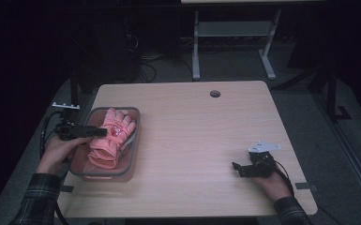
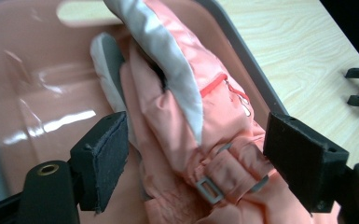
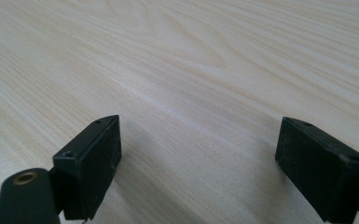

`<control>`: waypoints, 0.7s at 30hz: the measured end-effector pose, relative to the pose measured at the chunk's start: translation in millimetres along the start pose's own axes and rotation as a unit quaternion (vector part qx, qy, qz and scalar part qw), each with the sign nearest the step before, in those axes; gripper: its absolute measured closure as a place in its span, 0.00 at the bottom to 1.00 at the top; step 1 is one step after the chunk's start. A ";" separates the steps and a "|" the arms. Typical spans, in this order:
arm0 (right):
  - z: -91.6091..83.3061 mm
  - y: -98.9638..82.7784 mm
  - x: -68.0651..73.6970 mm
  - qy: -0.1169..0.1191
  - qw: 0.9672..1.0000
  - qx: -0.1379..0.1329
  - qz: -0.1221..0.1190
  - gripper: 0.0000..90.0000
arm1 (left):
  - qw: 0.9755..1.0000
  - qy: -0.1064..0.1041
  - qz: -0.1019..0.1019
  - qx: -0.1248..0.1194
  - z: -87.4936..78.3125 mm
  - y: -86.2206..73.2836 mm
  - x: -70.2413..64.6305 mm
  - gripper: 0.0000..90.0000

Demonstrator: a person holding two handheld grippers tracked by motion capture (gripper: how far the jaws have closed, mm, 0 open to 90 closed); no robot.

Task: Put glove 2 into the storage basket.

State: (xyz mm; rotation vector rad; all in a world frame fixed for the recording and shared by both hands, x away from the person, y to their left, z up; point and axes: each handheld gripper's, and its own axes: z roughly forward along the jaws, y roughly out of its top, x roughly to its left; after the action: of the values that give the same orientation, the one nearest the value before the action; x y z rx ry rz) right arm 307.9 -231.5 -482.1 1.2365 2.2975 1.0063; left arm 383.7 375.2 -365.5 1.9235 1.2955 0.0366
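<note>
the left gripper (image 1: 98, 132) is seen in the high view at the left of the table (image 1: 192, 140), held over a pink bin (image 1: 133, 140) with grey rim; its jaws are spread, released, above the pink gloves (image 1: 110, 140) that lie piled inside the bin. the right gripper (image 1: 236, 168) is seen at the near right, resting low on the bare wood, well apart from the bin, its jaws parted.

in the left gripper view, the left gripper (image 2: 196, 154) is shown with both pads wide apart; the pink gloves (image 2: 182, 121), with grey lining and a buckled strap, are lying between them in the pink bin (image 2: 37, 84), the pads not pressing.

in the right gripper view, the right gripper (image 3: 198, 158) is shown open over the table (image 3: 177, 60), nothing held between its pads.
</note>
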 end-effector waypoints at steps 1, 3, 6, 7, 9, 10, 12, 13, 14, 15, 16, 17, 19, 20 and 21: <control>0.1 0.0 -0.2 0.000 1.000 0.000 -0.001 0.16 | 1.000 0.006 0.006 -0.002 -1.3 0.5 -0.2 0.21; 0.0 0.0 0.0 0.000 1.000 0.000 0.000 0.16 | 1.000 0.011 0.015 -0.005 -4.4 1.8 -1.6 0.20; 0.1 0.0 -0.1 0.000 1.000 0.000 -0.001 0.16 | 0.999 0.008 0.028 -0.020 -10.4 4.1 -4.7 0.19; 0.1 0.0 -0.1 0.000 1.000 0.000 -0.001 0.16 | 0.999 0.008 0.030 -0.027 -12.2 4.7 -6.3 0.19; 0.0 0.0 -0.1 0.000 1.000 0.000 -0.001 0.16 | 0.999 0.004 0.035 -0.036 -15.5 6.1 -8.6 0.18; 0.1 0.0 0.0 0.000 1.000 0.000 -0.001 0.16 | 0.998 -0.001 0.039 -0.045 -17.5 6.9 -11.2 0.18; 0.0 0.0 0.0 0.000 1.000 0.000 0.000 0.16 | 0.998 -0.002 0.045 -0.050 -20.0 8.7 -15.4 0.18; 0.0 0.0 -0.1 0.000 1.000 0.000 0.000 0.16 | 0.997 0.000 0.050 -0.052 -21.2 9.8 -18.3 0.18; 0.0 0.0 -0.1 0.000 1.000 0.000 0.000 0.16 | 0.997 -0.001 0.057 -0.056 -22.1 10.8 -21.2 0.18; 0.0 0.0 -0.2 0.000 1.000 0.000 -0.001 0.16 | 0.996 -0.002 0.060 -0.060 -23.0 11.5 -23.8 0.18; 0.0 0.0 -0.1 0.000 1.000 0.000 -0.001 0.16 | 0.996 -0.005 0.065 -0.065 -23.8 12.6 -27.1 0.18; 0.0 0.0 -0.1 0.000 1.000 0.000 0.000 0.16 | 0.995 -0.008 0.072 -0.069 -24.4 13.9 -31.6 0.18; 0.0 0.0 -0.1 0.000 1.000 0.000 0.000 0.16 | 0.994 -0.007 0.083 -0.075 -24.2 15.7 -38.1 0.18; 0.0 0.0 -0.1 0.000 1.000 0.000 0.000 0.16 | 0.993 -0.009 0.086 -0.078 -23.5 16.5 -41.8 0.18; 0.0 0.0 -0.1 0.000 1.000 0.000 0.000 0.16 | 0.993 -0.011 0.090 -0.081 -22.4 17.1 -45.1 0.18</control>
State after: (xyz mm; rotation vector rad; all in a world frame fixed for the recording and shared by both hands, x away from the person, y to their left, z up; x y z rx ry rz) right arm 307.9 -231.5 -482.1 1.2355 2.2979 1.0063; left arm 365.7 350.1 -322.2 1.8886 1.0668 0.2050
